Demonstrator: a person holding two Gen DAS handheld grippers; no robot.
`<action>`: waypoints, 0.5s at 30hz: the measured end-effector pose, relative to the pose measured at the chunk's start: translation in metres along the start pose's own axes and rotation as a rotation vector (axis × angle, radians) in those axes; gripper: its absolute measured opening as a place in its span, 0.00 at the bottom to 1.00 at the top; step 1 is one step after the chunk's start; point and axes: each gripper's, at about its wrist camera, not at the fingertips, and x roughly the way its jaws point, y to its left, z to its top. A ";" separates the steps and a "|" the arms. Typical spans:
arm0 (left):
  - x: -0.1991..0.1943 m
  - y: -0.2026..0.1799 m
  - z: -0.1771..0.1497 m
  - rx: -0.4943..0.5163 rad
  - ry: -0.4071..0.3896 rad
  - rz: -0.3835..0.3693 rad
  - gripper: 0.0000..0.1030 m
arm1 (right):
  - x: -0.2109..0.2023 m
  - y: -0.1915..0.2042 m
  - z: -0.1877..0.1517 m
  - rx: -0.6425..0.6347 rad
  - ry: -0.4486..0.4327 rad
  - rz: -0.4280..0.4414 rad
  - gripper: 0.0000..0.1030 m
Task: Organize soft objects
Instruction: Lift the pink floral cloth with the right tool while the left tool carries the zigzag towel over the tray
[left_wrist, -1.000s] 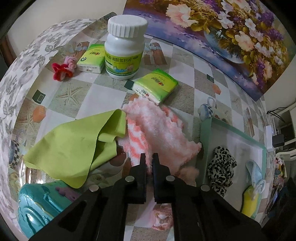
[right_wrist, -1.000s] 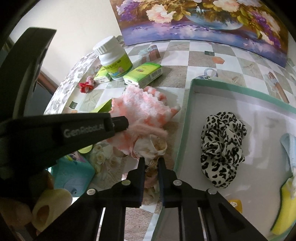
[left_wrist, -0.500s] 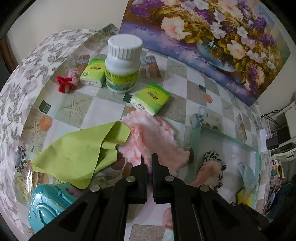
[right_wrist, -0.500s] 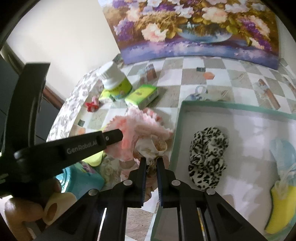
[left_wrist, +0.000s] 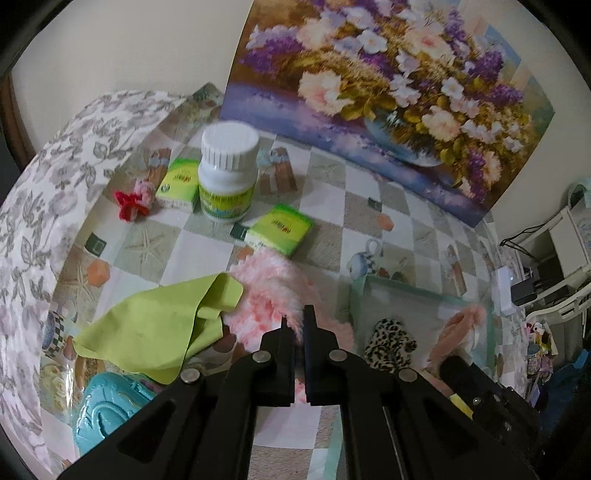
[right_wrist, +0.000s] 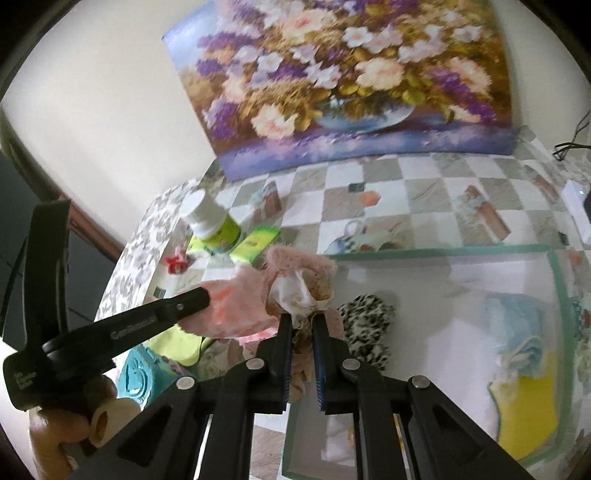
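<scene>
Fluffy pink-white cloth (left_wrist: 266, 295) — clenched in left gripper (left_wrist: 298, 325) jaws; furry pink scrunchie (right_wrist: 299, 280) in right gripper (right_wrist: 303, 325) jaws, now lifted over green-rimmed tray (right_wrist: 443, 253) w/ leopard scrunchie (right_wrist: 365, 328).

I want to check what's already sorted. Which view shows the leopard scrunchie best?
The right wrist view: the leopard scrunchie lies in the tray, partly behind the right gripper. The left wrist view shows it smaller, low behind that gripper's arm.

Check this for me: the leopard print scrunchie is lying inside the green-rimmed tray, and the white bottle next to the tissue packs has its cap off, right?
Not quite. The white bottle has its ribbed cap on, as the left wrist view shows. The rest holds: the leopard print scrunchie lies inside the green-rimmed tray, and the bottle stands next to the tissue packs.
</scene>
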 end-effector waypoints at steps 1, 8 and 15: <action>-0.003 -0.001 0.001 0.001 -0.007 -0.004 0.03 | -0.004 -0.002 0.002 0.007 -0.010 -0.005 0.11; -0.026 -0.013 0.006 0.025 -0.070 -0.030 0.03 | -0.025 -0.016 0.011 0.049 -0.055 -0.009 0.11; -0.059 -0.026 0.011 0.049 -0.157 -0.066 0.03 | -0.051 -0.028 0.019 0.089 -0.112 -0.016 0.11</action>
